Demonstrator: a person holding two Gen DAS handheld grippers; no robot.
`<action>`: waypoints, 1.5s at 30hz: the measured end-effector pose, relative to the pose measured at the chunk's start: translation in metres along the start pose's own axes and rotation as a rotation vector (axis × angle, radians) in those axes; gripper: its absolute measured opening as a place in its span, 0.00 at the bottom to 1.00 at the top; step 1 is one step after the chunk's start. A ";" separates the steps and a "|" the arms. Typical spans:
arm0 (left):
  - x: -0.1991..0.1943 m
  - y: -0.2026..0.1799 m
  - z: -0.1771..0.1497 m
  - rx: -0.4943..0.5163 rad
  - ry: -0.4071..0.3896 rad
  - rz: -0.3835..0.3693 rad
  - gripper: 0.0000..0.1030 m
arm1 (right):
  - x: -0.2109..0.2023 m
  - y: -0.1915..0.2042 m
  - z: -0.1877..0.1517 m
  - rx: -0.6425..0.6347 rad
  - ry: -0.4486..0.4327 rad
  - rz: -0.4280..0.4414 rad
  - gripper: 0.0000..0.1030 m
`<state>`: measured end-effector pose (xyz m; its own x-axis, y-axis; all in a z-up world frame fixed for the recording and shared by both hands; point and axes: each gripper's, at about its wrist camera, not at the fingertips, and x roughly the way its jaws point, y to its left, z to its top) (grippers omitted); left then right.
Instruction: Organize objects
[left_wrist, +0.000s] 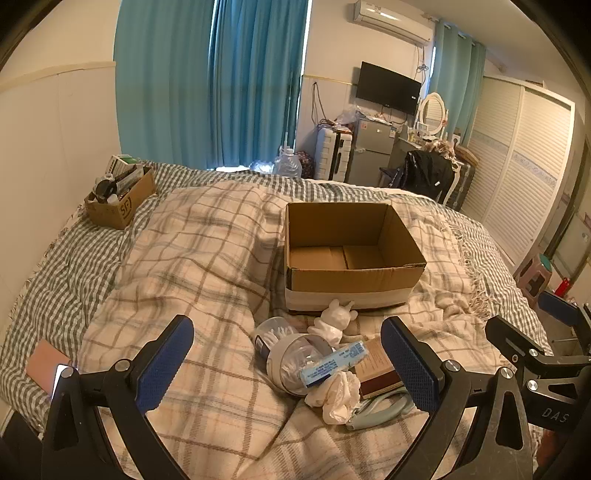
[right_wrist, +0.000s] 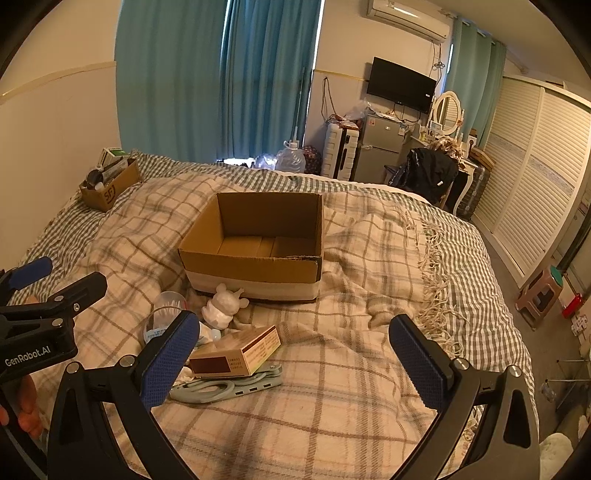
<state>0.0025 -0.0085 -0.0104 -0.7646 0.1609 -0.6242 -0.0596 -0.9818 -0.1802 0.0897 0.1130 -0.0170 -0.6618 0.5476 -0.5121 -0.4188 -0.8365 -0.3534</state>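
Note:
An open, empty cardboard box (left_wrist: 351, 280) (right_wrist: 251, 271) stands on the plaid blanket (left_wrist: 207, 266) (right_wrist: 332, 369). In front of it lies a small pile: a white animal figurine (left_wrist: 334, 319) (right_wrist: 221, 306), a clear tub of cotton swabs (left_wrist: 291, 358), a blue packet (left_wrist: 332, 363), a crumpled tissue (left_wrist: 338, 395), a brown carton (left_wrist: 376, 369) (right_wrist: 236, 352) and a grey-blue power strip (right_wrist: 229, 387). My left gripper (left_wrist: 288, 369) is open just before the pile and holds nothing. To the right of the pile, my right gripper (right_wrist: 295, 363) is open too, its left pad beside the carton.
A smaller cardboard box (left_wrist: 118, 199) (right_wrist: 110, 188) full of items sits at the bed's far left corner by the wall. A pinkish flat item (left_wrist: 46, 363) lies on the checked sheet at left. A stool (right_wrist: 539, 295) and wardrobe doors (right_wrist: 535, 177) are right of the bed.

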 end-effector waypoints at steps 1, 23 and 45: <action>0.000 0.000 0.000 0.000 0.000 -0.001 1.00 | 0.000 0.000 0.000 0.000 0.000 0.000 1.00; 0.001 -0.002 -0.002 -0.002 0.014 -0.048 1.00 | 0.000 0.000 -0.004 -0.002 -0.003 -0.014 1.00; 0.021 -0.038 -0.041 0.105 0.161 -0.085 0.97 | 0.003 -0.019 -0.018 0.029 0.034 -0.041 0.99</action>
<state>0.0151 0.0359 -0.0476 -0.6417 0.2492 -0.7254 -0.1925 -0.9678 -0.1621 0.1072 0.1310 -0.0260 -0.6222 0.5816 -0.5240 -0.4636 -0.8131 -0.3520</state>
